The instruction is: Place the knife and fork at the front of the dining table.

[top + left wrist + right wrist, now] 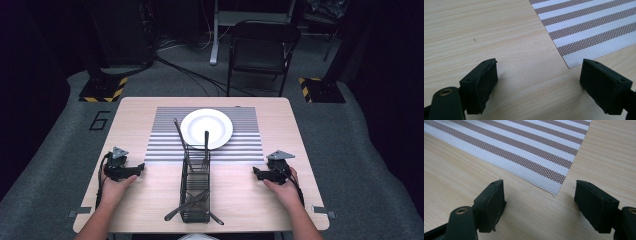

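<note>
A white plate [206, 128] lies on a striped placemat [165, 142] at the middle of the wooden table [135, 112]. A black wire cutlery caddy [195, 187] stands in front of the mat with dark utensils in it, some upright, some sticking out near the front. My left gripper [141, 168] rests on the table at the left, open, nothing between its jaws. The mat's near left corner [571, 65] lies just ahead of it. My right gripper [255, 172] rests at the right, open and empty, facing the mat's near right corner [556, 191].
A black folding chair [262, 47] stands beyond the table's far edge. Cables run over the grey floor. Two stand bases with yellow-black striped tape [102, 90] sit at the far left and far right. Bare wood lies between each gripper and the caddy.
</note>
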`<action>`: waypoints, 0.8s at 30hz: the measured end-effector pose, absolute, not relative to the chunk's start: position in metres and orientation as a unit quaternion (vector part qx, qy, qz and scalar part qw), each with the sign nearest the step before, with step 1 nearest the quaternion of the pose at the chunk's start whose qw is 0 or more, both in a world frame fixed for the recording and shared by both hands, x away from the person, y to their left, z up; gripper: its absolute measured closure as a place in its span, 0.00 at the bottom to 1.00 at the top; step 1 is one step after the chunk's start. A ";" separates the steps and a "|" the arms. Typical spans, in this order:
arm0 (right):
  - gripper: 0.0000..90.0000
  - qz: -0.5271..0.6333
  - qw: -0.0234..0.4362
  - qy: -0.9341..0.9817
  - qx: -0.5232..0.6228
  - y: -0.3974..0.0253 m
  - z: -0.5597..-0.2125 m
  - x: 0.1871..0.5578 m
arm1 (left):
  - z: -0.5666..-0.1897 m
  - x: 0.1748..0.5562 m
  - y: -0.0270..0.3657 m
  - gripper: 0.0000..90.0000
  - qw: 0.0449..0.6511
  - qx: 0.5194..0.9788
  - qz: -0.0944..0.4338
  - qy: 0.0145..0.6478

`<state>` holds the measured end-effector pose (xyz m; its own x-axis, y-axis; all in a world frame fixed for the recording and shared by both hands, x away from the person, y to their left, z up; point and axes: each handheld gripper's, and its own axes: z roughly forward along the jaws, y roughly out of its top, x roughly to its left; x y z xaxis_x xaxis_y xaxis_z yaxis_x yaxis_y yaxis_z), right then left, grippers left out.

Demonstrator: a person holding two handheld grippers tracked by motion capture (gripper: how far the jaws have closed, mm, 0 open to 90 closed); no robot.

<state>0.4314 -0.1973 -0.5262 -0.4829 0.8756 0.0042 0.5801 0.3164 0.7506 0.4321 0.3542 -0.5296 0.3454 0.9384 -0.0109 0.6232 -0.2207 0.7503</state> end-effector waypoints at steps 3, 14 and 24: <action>0.31 0.358 0.210 0.785 0.461 -0.198 -0.526 0.430 | -0.529 0.433 0.354 0.16 0.338 0.748 0.229 0.523; 0.47 0.350 0.201 0.788 0.465 -0.195 -0.522 0.428 | -0.529 0.433 0.354 0.16 0.340 0.746 0.232 0.524; 0.51 0.349 0.193 0.808 0.433 -0.178 -0.506 0.421 | -0.529 0.433 0.353 0.16 0.340 0.747 0.230 0.522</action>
